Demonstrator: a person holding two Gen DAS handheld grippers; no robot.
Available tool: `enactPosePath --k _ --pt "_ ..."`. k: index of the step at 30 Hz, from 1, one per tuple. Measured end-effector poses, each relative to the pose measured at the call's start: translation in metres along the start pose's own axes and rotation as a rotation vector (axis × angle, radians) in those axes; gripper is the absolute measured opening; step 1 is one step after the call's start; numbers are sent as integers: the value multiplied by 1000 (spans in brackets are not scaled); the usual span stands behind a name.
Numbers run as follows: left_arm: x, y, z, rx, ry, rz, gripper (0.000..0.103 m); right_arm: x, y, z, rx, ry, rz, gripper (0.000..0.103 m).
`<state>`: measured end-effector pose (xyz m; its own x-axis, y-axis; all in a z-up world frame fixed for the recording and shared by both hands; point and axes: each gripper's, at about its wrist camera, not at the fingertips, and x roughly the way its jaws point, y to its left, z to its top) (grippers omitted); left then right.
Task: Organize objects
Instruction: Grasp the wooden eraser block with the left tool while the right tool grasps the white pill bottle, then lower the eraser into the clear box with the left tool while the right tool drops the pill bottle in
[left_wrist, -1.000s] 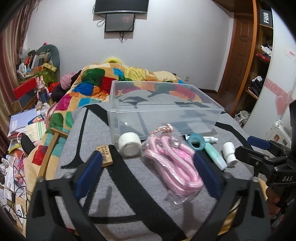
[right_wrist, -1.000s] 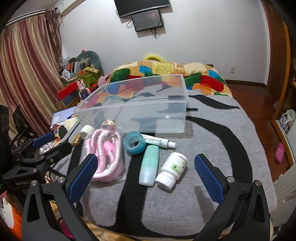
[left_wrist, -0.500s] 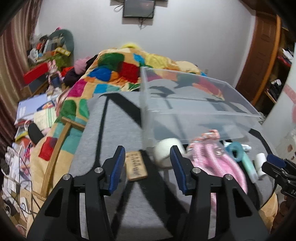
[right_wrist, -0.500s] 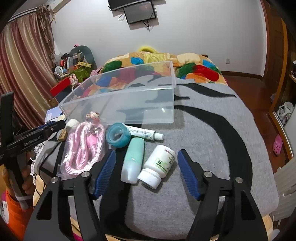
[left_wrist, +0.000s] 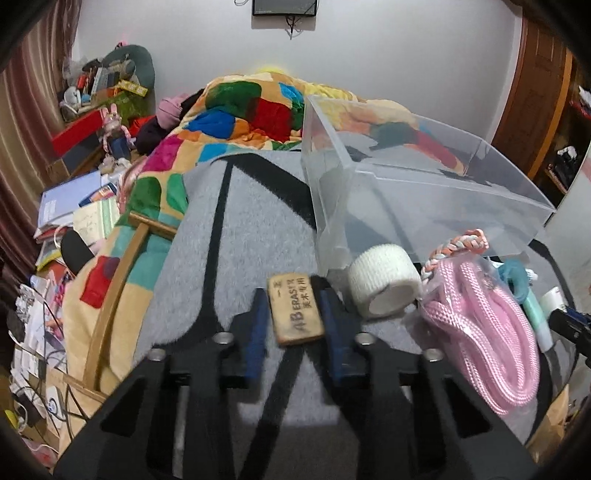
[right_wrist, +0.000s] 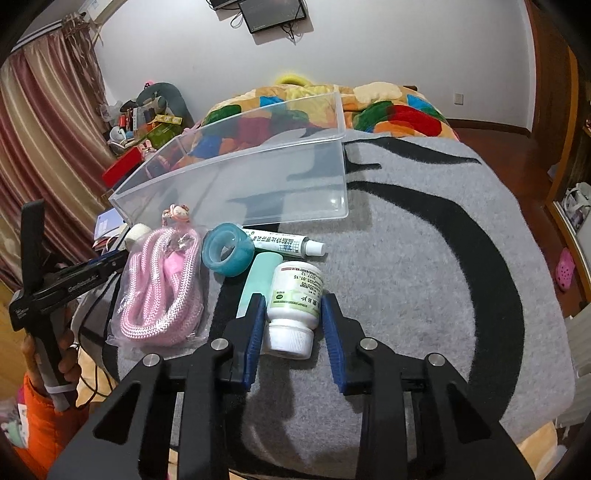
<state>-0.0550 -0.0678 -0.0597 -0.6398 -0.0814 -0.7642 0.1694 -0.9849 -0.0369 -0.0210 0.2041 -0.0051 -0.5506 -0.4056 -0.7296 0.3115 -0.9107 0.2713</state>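
My left gripper (left_wrist: 295, 317) straddles a tan eraser (left_wrist: 294, 313) lying on the grey blanket; its blue pads sit close on both sides with small gaps. My right gripper (right_wrist: 293, 325) straddles a white pill bottle (right_wrist: 293, 302) lying on its side, pads close to it, a gap showing on the right. A clear plastic bin (right_wrist: 258, 177) stands behind the objects and also shows in the left wrist view (left_wrist: 424, 184). A white tape roll (left_wrist: 384, 280), a bagged pink rope (right_wrist: 162, 288), a teal tape ring (right_wrist: 229, 253), an ointment tube (right_wrist: 284, 243) and a mint bottle (right_wrist: 258, 280) lie nearby.
The grey and black blanket (right_wrist: 424, 258) covers the bed's foot, with a colourful quilt (left_wrist: 240, 110) behind the bin. Books and clutter (left_wrist: 74, 206) fill the floor at the left. A wooden door (left_wrist: 532, 81) is at the right.
Both grippers moved forward and down and narrowed. The left one came around the eraser, the right one around the pill bottle.
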Motion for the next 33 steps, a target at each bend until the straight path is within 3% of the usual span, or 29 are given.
enactPosePath --k 9,20,26,33 --pt "-26 5 1 -5 -61 -20 24 -17 3 10 -17 -74 -24 28" --pt "-68 -12 50 26 -201 -117 24 -30 24 60 -81 -170 9 28" --pt "-48 -24 77 54 -158 -151 24 -11 30 94 -75 -161 22 28" --pt "-13 -41 96 96 -75 -187 24 22 30 120 -73 -83 4 28"
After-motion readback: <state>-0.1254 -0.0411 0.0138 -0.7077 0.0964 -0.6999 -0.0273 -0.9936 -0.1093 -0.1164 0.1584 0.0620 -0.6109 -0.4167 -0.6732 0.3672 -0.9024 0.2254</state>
